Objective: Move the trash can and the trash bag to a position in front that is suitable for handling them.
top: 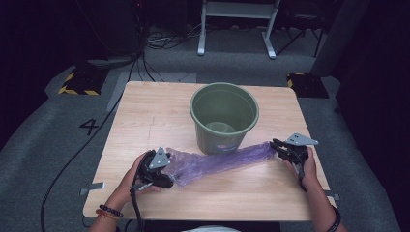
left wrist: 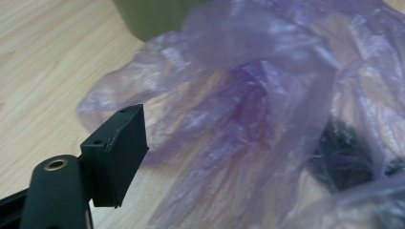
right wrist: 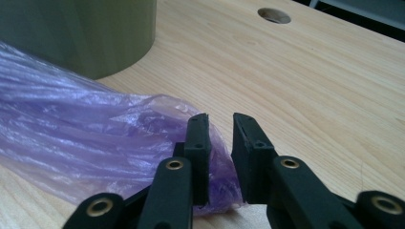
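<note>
A long purple plastic bag (top: 217, 162) lies crumpled across the wooden table (top: 154, 111), just in front of a green bucket (top: 212, 140) that stands upright and looks empty. My left gripper (top: 170, 174) is at the bag's left end. In the left gripper view its jaws stand wide apart, and the bag (left wrist: 248, 109) bulges between them and veils the far jaw. My right gripper (top: 276, 146) is at the bag's right end. Its jaws (right wrist: 220, 119) stand slightly apart with the bag's tip (right wrist: 143, 138) lying loose between and beneath them.
The bucket wall (right wrist: 81, 33) rises close behind the bag. A round hole (right wrist: 273, 15) is cut in the tabletop near the far edge. Beyond the table lie grey carpet, cables and a white frame (top: 237, 29). A cable (top: 72, 159) runs down the left side.
</note>
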`<state>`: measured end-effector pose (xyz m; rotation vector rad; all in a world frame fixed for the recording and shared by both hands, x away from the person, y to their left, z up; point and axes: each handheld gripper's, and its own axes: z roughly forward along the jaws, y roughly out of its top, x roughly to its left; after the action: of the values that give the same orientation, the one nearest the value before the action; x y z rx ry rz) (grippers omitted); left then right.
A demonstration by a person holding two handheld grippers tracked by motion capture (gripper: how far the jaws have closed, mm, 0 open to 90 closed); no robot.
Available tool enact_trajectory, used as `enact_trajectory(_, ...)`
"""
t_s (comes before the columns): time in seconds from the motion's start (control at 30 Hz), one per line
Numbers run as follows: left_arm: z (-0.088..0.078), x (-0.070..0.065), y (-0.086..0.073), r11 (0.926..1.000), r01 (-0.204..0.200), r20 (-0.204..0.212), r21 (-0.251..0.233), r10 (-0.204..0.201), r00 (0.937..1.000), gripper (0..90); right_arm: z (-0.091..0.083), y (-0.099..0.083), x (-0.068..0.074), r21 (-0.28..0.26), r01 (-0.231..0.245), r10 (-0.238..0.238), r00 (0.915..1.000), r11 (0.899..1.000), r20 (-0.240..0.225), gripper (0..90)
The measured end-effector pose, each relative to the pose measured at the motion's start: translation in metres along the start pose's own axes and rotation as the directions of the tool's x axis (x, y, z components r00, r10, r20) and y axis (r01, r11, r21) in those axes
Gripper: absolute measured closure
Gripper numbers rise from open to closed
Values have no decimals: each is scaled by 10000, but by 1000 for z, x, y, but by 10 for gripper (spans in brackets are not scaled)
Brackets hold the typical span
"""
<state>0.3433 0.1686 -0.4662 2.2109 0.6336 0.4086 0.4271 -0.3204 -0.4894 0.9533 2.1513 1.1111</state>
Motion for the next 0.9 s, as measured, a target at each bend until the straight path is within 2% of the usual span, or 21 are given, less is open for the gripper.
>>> enact_trajectory(0.07, 9, -6, 0, 9991, -195, 48, 375, 193, 9998, 249, -2, 0, 0, -19, -14, 14, 10000, 10000, 62, 725)
enact_trajectory(0.1, 9, -6, 0, 9991, -195, 48, 375, 193, 9998, 272, -2, 0, 0, -13, 13, -13, 10000, 10000, 57, 710)
enact_trajectory(0.17, 16, -11, -1, 9970, -437, 298, 644, 419, 9987, 311, -3, 2, 1, -5, 68, -68, 9999, 10000, 141, 629)
enact_trajectory(0.33, 21, -9, -4, 9979, -117, 653, 631, 76, 9978, 437, -8, 8, 2, -255, -268, 280, 9984, 9993, 481, 406)
enact_trajectory(0.37, 21, -9, -4, 9979, -117, 653, 631, 76, 9978, 466, -8, 8, 2, -255, -268, 280, 9984, 9993, 481, 406)
enact_trajectory(0.4, 22, -8, -5, 9980, -80, 741, 624, 33, 9972, 466, -10, 10, 3, -409, -356, 377, 9979, 9985, 529, 376)
enact_trajectory(0.43, 25, -8, -6, 9975, -76, 773, 699, 22, 9970, 512, -15, 15, 5, -671, -454, 499, 9965, 9967, 668, 344)
enact_trajectory(0.5, 26, -9, -7, 9965, -109, 687, 828, 53, 9976, 550, -17, 17, 7, -740, -446, 499, 9962, 9963, 710, 339)
enact_trajectory(0.57, 28, -10, -9, 9946, -242, 692, 1005, 173, 9975, 588, -29, 25, 13, -1134, -902, 930, 9955, 9894, 196, 360)
enact_trajectory(0.7, 29, -12, -11, 9944, -280, 768, 1015, 202, 9968, 618, -42, 34, 32, -1311, -775, 760, 9970, 9883, -161, 396)
enact_trajectory(0.8, 29, -14, -12, 9953, -227, 820, 946, 149, 9965, 626, -44, 34, 50, -1158, -801, 734, 9955, 9900, -605, 406)
enact_trajectory(0.83, 29, -14, -12, 9953, -227, 820, 946, 149, 9965, 632, -44, 34, 50, -1158, -801, 734, 9955, 9900, -605, 406)
enact_trajectory(0.87, 29, -15, -13, 9959, -136, 879, 896, 57, 9961, 632, -43, 32, 56, -1081, -908, 810, 9925, 9900, -914, 406)
enact_trajectory(0.9, 30, -16, -14, 9970, 82, 977, 771, -158, 9951, 634, -38, 27, 67, -659, -694, 624, 9928, 9954, -1019, 394)
